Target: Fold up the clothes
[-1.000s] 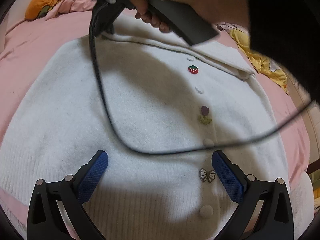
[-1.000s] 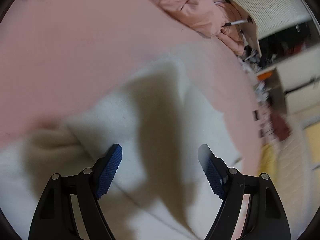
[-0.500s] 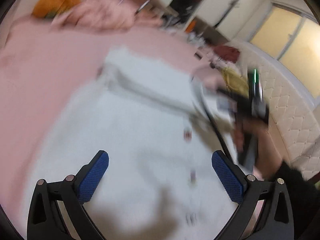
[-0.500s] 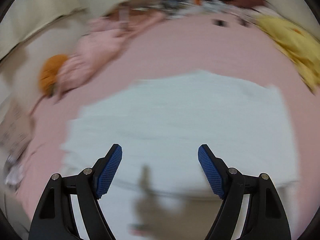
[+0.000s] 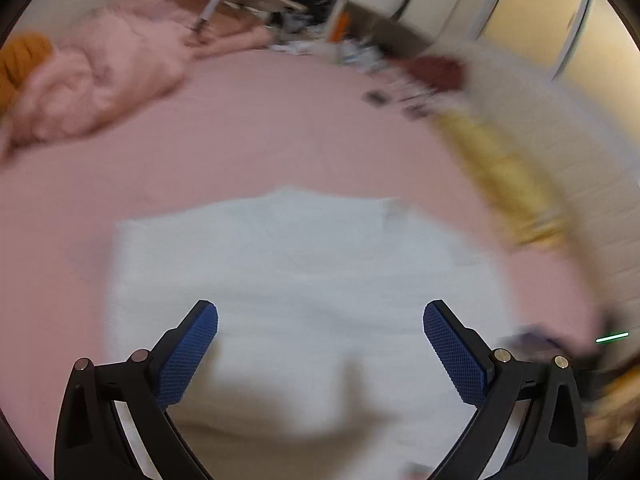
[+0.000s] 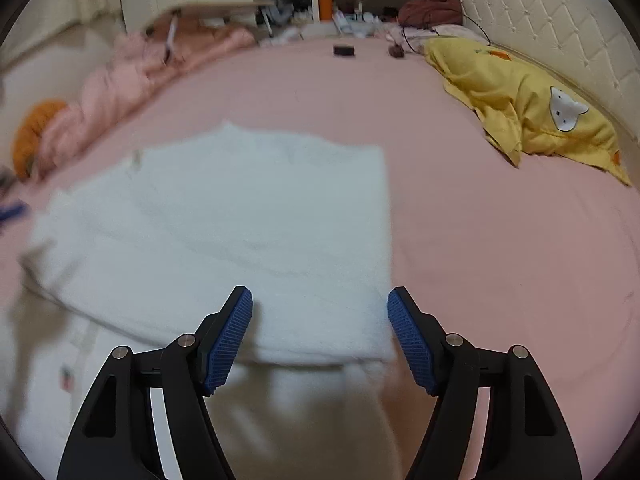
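Note:
A white knitted cardigan (image 6: 248, 216) lies folded on the pink bed, an upper layer laid over the lower part. It also shows, blurred, in the left wrist view (image 5: 304, 264). My left gripper (image 5: 320, 340) is open and empty, above the cardigan's near part. My right gripper (image 6: 320, 328) is open and empty, above the near right corner of the folded layer. A small strawberry patch (image 6: 66, 376) shows at the lower left.
The pink sheet (image 6: 500, 260) spreads to the right. A yellow garment (image 6: 528, 108) lies by the padded headboard. A pink quilt (image 6: 132, 84) and an orange cushion (image 6: 34, 136) lie at the far left. Small dark objects (image 6: 344, 50) sit at the bed's far edge.
Both grippers have pulled back and up from the cardigan, so more of the bed shows. The right gripper has left the left view's top; both stay open.

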`<state>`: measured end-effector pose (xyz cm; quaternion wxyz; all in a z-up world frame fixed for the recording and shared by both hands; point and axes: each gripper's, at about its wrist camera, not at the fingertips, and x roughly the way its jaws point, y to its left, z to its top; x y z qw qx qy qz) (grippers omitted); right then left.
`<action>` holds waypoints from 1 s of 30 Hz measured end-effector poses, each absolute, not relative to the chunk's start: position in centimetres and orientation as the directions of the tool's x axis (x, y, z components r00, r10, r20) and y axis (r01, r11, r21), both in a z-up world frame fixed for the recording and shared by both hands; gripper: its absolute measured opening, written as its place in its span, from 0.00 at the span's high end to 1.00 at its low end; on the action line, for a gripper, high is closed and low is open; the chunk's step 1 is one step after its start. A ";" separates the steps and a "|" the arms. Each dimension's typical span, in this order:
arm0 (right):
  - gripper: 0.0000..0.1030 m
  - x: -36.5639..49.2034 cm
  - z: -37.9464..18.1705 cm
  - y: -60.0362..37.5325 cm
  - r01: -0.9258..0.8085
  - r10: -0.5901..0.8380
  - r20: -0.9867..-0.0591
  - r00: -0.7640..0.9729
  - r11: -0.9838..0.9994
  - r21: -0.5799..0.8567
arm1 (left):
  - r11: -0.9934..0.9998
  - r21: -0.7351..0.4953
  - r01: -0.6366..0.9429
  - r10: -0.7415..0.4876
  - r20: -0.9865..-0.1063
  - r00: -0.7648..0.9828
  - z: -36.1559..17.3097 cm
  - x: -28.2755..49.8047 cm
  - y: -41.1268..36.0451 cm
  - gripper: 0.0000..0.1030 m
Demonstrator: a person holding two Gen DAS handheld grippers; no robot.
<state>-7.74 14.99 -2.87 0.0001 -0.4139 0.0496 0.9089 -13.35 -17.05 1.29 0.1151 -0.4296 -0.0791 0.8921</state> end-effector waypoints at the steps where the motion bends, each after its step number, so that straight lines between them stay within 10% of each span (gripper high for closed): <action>1: 0.31 -7.8 -2.9 14.8 -0.029 -0.047 -0.755 -0.654 -0.996 0.087 | -0.983 -0.159 -0.087 0.179 -0.793 -0.582 -0.5 -14.0 -17.1 0.00; 7: 0.32 -8.7 -5.2 15.4 -0.020 -0.021 -0.802 -0.597 -0.999 0.040 | -0.993 0.037 -0.110 0.030 -0.833 -0.553 -3.4 -12.1 -17.4 0.01; 22: 0.31 -8.1 -3.3 11.3 -0.021 0.127 -0.742 -0.658 -0.988 -0.151 | -0.993 -0.024 -0.115 0.090 -0.789 -0.608 -1.0 -8.9 -18.0 0.01; 30: 0.31 -7.6 -4.4 12.5 -0.028 0.038 -0.783 -0.621 -0.999 -0.027 | -0.991 0.077 -0.109 -0.003 -0.828 -0.561 -3.3 -8.8 -18.1 0.00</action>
